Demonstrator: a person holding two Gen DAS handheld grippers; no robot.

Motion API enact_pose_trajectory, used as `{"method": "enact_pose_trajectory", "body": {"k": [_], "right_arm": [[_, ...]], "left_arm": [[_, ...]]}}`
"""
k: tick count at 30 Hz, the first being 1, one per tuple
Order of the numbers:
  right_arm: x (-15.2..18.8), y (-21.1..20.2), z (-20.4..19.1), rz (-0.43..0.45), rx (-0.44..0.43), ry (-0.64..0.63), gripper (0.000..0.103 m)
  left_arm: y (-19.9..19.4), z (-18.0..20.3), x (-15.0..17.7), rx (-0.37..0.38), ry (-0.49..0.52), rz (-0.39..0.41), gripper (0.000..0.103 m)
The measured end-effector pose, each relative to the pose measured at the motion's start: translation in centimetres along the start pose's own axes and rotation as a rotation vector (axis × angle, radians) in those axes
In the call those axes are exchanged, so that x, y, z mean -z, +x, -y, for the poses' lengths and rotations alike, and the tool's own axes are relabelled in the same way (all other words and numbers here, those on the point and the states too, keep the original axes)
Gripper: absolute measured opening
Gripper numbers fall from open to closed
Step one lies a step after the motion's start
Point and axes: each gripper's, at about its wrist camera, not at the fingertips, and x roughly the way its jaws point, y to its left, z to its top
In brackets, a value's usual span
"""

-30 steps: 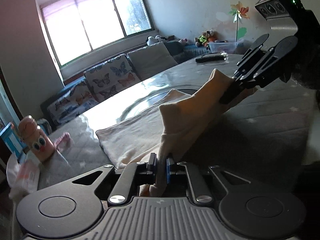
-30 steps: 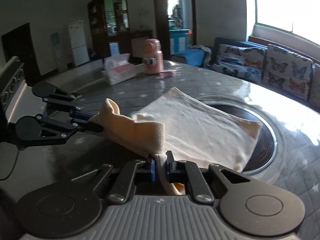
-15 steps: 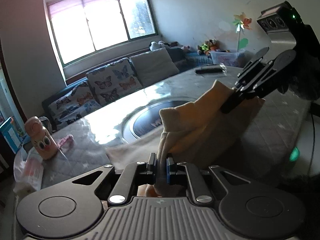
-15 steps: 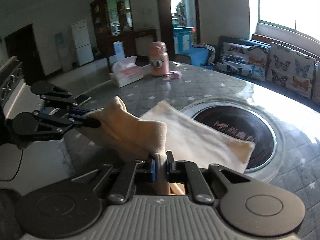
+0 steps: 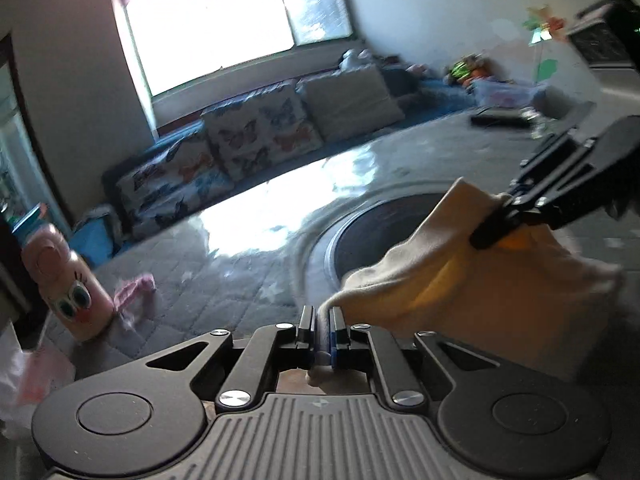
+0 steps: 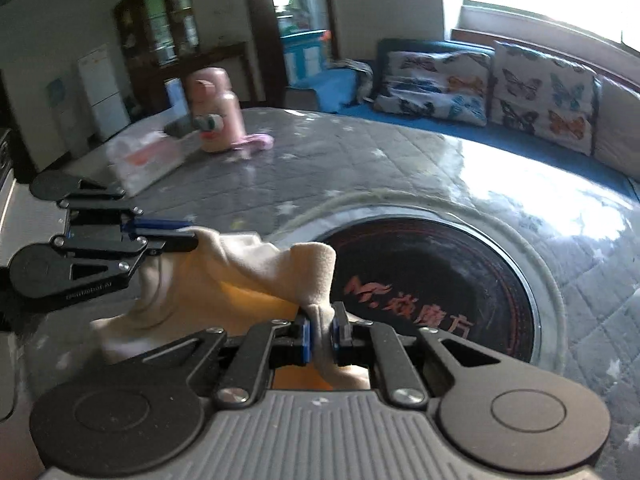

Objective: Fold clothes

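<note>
Both grippers, left gripper (image 5: 323, 322) and right gripper (image 6: 321, 330), fingers clamping the cream cloth (image 6: 256, 276), are dragging it off the table's (image 5: 224, 280) dark disc (image 6: 440, 276) toward six o'clock, folding it.

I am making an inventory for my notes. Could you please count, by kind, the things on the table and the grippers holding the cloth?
Grippers: 2, left gripper, right gripper
Cream cloth: 1
Pink bottle: 1
Pink fabric piece: 1
Tissue pack: 1
Dark flat device: 1
Total: 7
</note>
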Motion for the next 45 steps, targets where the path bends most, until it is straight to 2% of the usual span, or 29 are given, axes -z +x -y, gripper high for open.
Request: {"method": "enact_pose_trajectory", "body": {"k": [5,7,12,14,15,16,18,23,26,29,36,41,45], "right_arm": [[1.1,3.5,1.4,-0.036,0.026,0.068,0.011],[1.6,4.2,1.8,-0.046,0.033,0.086,0.016],[1.6,3.7,2.2,-0.022,0.049,0.097,0.021],[1.3,3.3,2.4,-0.013,0.054,0.116,0.022],[1.3,3.1,2.5,-0.003,0.054,0.133,0.026],[1.2,2.9,2.6,0.004,0.058,0.141,0.034],[1.0,2.4,2.9,0.029,0.080,0.159,0.040],[0.5,1.0,2.3,0.076,0.081,0.143,0.039],[0.3,1.1,1.4,0.061,0.025,0.125,0.038],[0.1,2.4,0.2,0.028,-0.004,0.100,0.035],[0.1,5.4,-0.1,-0.007,0.025,0.111,0.033],[0.0,5.0,-0.5,0.017,0.045,0.083,0.033],[0.0,4.1,-1.6,0.026,0.020,0.048,0.034]], "left_arm": [[1.4,-1.2,0.6,0.003,-0.064,-0.021,0.010],[1.1,-1.5,0.7,-0.016,-0.065,-0.015,0.012],[0.9,-2.9,0.3,-0.079,-0.101,-0.010,0.012],[0.2,-3.7,-0.2,-0.057,-0.149,0.007,0.012],[-0.3,-3.9,-0.4,-0.040,-0.164,0.018,0.014],[-0.9,-4.0,-0.4,-0.032,-0.168,0.030,0.020],[-1.8,-3.8,-0.2,-0.031,-0.162,0.038,0.029],[-2.8,-2.1,0.5,-0.008,-0.133,0.042,0.028],[-2.0,-1.0,0.2,0.049,-0.124,0.032,0.022],[-0.3,-0.1,-0.3,0.092,-0.102,0.000,0.022],[4.5,-0.5,-0.9,0.068,-0.134,-0.087,0.024],[4.7,-1.0,-0.7,0.065,-0.146,-0.081,0.025],[4.1,-1.5,-1.0,0.056,-0.152,-0.061,0.025]]}}
